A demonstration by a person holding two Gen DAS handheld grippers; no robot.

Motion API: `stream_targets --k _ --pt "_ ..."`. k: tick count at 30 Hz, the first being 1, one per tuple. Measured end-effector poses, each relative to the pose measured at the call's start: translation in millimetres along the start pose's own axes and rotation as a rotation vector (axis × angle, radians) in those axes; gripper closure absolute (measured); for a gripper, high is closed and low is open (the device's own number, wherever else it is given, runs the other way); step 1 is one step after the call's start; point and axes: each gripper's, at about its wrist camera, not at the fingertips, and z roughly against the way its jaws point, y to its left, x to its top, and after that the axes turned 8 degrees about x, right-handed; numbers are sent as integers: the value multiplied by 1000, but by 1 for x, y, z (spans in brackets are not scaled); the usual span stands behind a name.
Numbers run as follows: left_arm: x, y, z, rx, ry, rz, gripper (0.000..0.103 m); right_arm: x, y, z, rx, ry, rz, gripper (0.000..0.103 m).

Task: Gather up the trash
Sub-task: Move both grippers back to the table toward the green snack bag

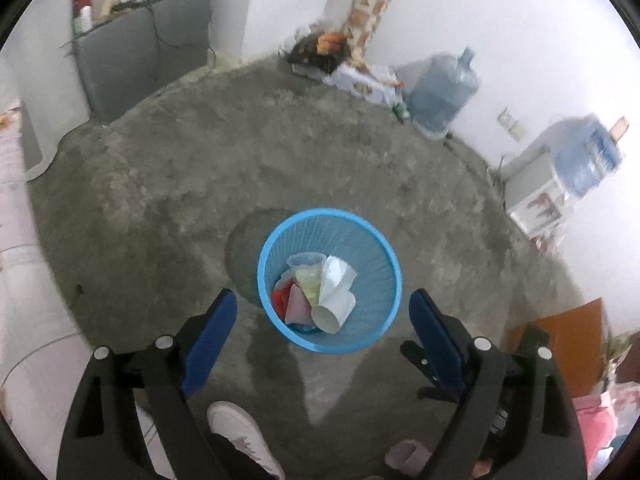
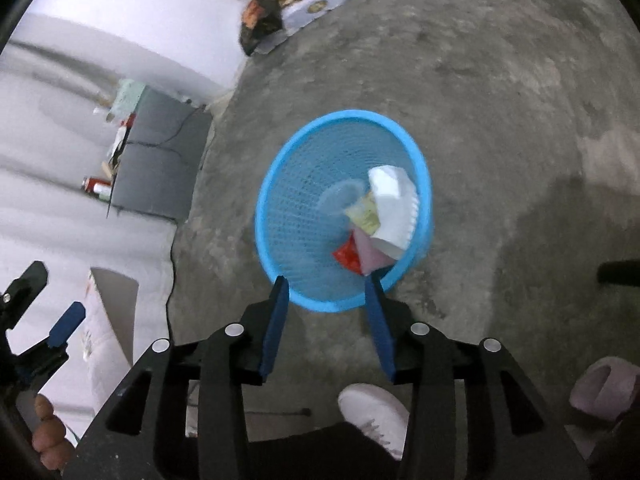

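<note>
A blue mesh waste basket stands on the grey concrete floor. It holds white paper cups, a clear plastic cup, pink paper and a red wrapper. My left gripper is open and empty, above the basket's near rim. The basket also shows in the right wrist view, with the white cups inside. My right gripper is open and empty, its fingertips over the basket's near rim. The left gripper shows at the far left of the right wrist view.
A grey cabinet stands at the back left. Water jugs and boxes line the far wall. A small appliance and an orange board are on the right. A white shoe and a pink slipper are near.
</note>
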Motion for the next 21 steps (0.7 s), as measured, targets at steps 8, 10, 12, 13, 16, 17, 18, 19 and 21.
stream_targets --k 8,10,12,13,16,17,18,19,21 --pt "-25 37 101 -2 -149 -20 13 -20 100 44 79 -24 286 33" --pt "-36 54 127 1 -185 3 13 -29 119 50 109 -5 335 31" --pt "-49 74 150 13 -214 29 12 -41 140 54 150 25 382 31" --pt "-55 84 160 16 -225 37 12 -47 149 56 166 41 407 31" --pt "-78 119 191 39 -258 66 11 -63 167 60 194 77 470 31" --pt "-84 131 199 52 -268 79 11 -69 174 61 206 89 495 31" --pt "-93 147 209 70 -276 103 11 -75 179 62 224 102 519 31" --pt "-100 161 218 94 -279 127 11 -80 183 63 234 110 528 30" --pt "-118 192 241 161 -304 197 11 -90 192 58 262 144 545 30"
